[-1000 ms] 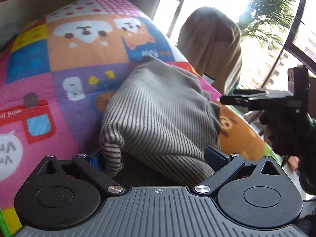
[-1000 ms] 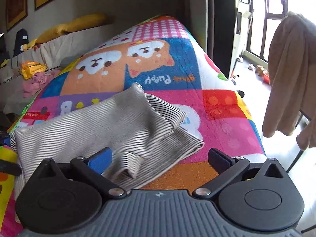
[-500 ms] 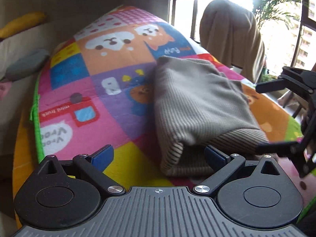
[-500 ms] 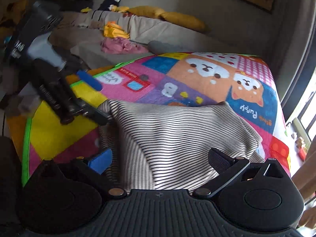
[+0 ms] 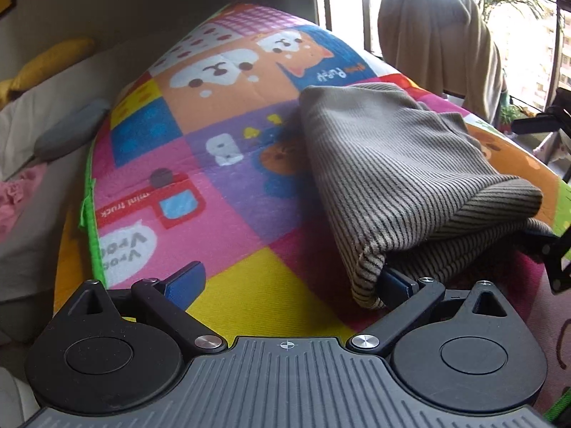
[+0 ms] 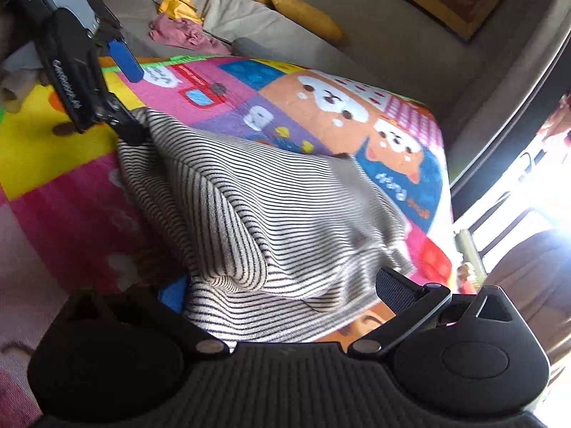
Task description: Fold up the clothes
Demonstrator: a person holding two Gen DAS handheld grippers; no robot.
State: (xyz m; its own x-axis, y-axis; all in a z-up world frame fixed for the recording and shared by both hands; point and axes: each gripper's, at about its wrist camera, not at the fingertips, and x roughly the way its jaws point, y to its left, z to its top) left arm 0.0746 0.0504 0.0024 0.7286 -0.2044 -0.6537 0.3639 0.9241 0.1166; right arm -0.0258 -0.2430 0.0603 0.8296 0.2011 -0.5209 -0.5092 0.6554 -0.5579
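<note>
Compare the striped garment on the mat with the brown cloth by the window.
The striped garment lies folded on the mat; the brown cloth hangs draped by the window. The garment has thin dark stripes; the cloth is plain. The garment's corner rests against a finger of the left gripper; nothing touches the cloth. Both are soft fabric.

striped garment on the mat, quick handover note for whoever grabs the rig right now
Left gripper: open, its right finger tucked against the near corner of the striped garment; nothing clamped.
Right gripper: open, with the garment's near edge lying between its fingers.
Garment: on the colourful play mat, doubled over in layers, still bulging and uneven.
Done: at least one fold is in.
Left: flatten the bulge, square the edges, probably one more fold.
</note>
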